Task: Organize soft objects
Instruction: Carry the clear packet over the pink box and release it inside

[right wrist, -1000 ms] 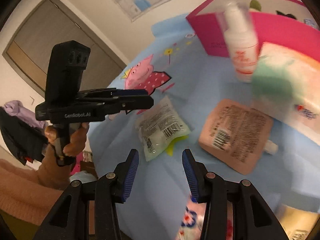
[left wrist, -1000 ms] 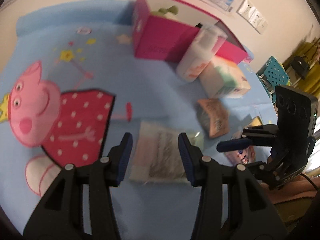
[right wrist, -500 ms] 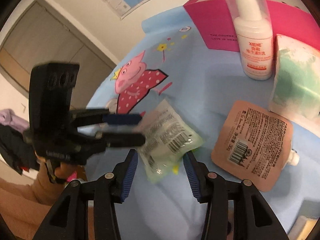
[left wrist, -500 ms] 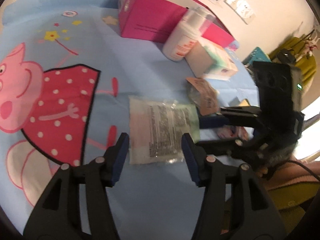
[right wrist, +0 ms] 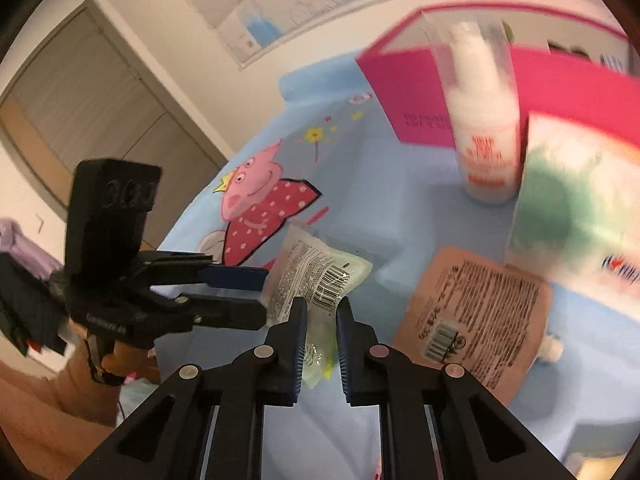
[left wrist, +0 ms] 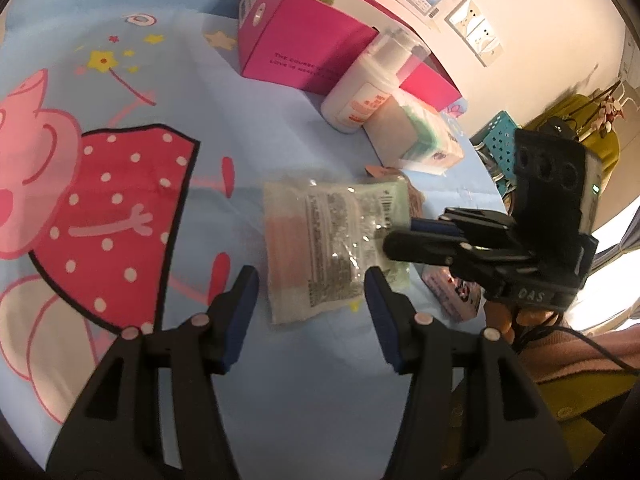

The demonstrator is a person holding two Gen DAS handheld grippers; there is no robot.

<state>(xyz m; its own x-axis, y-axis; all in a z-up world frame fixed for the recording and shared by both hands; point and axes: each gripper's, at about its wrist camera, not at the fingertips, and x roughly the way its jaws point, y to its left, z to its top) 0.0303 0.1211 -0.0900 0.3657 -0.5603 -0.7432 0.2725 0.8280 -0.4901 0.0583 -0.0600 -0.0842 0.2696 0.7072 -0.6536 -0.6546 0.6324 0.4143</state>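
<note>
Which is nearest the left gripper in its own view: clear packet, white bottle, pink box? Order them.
From the left gripper:
1. Clear packet, just ahead between the fingers.
2. White bottle, farther back, right.
3. Pink box, farthest, behind the bottle.

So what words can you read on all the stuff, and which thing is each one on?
"THE COURSE T... / LOVE IS NEVER...": pink box, cut off by the bottle.
"OAS": right hand-held gripper.
White bottle: orange label, blurred.
Clear packet: small print and barcode, too small.
Peach pouch: print and barcode, blurred.
Tissue pack: blurred.
</note>
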